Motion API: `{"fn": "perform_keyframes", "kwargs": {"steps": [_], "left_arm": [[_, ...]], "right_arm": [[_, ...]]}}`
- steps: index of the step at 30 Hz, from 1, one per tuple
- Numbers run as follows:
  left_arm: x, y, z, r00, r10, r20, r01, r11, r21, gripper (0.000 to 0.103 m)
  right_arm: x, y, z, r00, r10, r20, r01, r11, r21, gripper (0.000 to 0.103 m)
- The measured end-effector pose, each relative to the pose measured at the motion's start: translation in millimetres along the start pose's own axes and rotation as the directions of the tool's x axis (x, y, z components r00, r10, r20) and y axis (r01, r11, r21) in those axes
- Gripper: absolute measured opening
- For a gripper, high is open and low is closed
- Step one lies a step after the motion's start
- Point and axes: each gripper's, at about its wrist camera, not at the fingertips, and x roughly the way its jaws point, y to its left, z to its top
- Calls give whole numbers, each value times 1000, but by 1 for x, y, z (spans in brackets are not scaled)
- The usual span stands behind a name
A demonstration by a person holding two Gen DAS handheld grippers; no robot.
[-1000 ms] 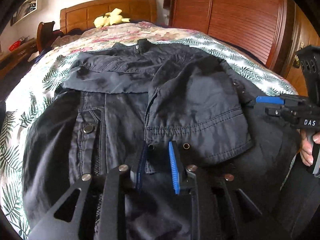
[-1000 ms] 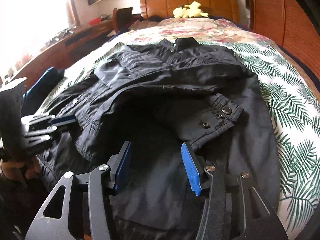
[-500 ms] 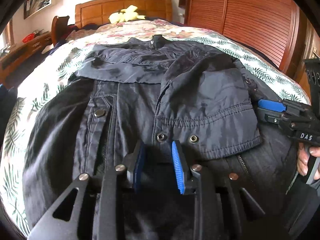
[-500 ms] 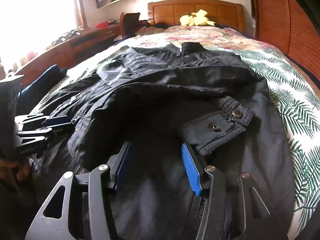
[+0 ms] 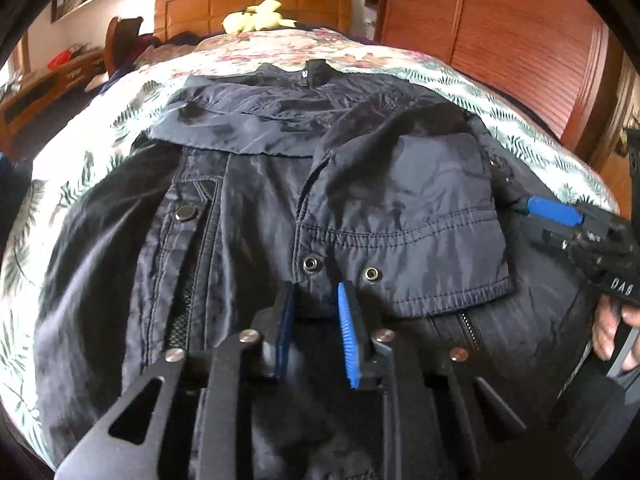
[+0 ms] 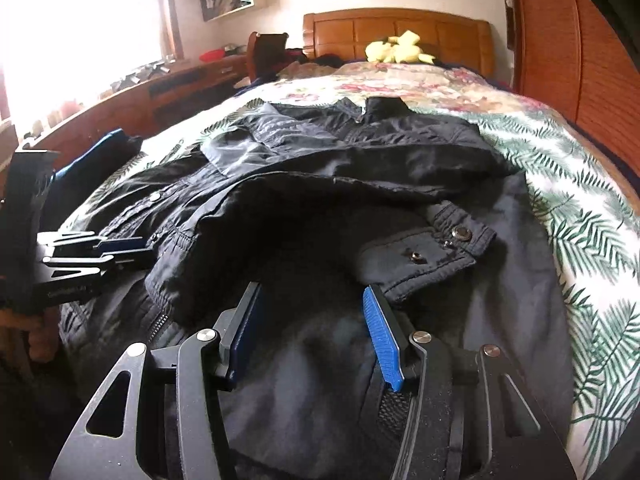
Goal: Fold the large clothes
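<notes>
A large dark jacket (image 5: 248, 240) lay spread across the bed (image 5: 280, 46), its collar toward the wooden headboard (image 5: 256, 4) and its hem toward the camera. Both sleeves were folded inward over the body; the cuff (image 5: 404, 248) of one, with two snap studs, lay across the front near the zip. The left gripper (image 5: 314, 316) pointed down at the near edge of that cuff, and its fingers (image 5: 348, 336) had just been closing to a narrow gap; dark fabric lay in the gap, but whether the pads pressed on it could not be told. The right gripper (image 6: 312, 328) hovered over the lower part of the jacket just short of the other cuff (image 6: 432, 256), its fingers about half apart with nothing held between them. In the left wrist view the right gripper showed at the right edge, with a hand (image 5: 612, 332) on its handle. A yellow soft toy (image 6: 396, 50) sat at the head of the bed, and a wooden wardrobe (image 5: 500, 40) stood along one side.
</notes>
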Motion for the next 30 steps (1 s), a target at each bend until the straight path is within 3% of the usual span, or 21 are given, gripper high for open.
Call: {"fn": "perform_keyframes", "kwargs": {"steps": [3,11,17,23,30], "left_arm": [[-7,0,5,999,33,9,-33,999,36,6],[-44,24,52,981,155,119,-160,986,35,5],[-51,34,70,987,116,114,-118,993,4,6],[-57,39,59,995,54,82,-52,998,-21,12],[-75,51,20,994,95,63,-94,996,-8,13]], "right_arm": [[-3,-3,1,1000,2,12,-2,1000,7,53],[-10,-8,-8,1000,-2,9,2,1000,0,53],[-12,-10,-16,1000,-9,-2,9,1000,-24,53],[-16,-14,-20,1000,-12,-3,12,1000,-22,53],[-16,-4,-17,1000,1,4,-1,999,-48,53]]}}
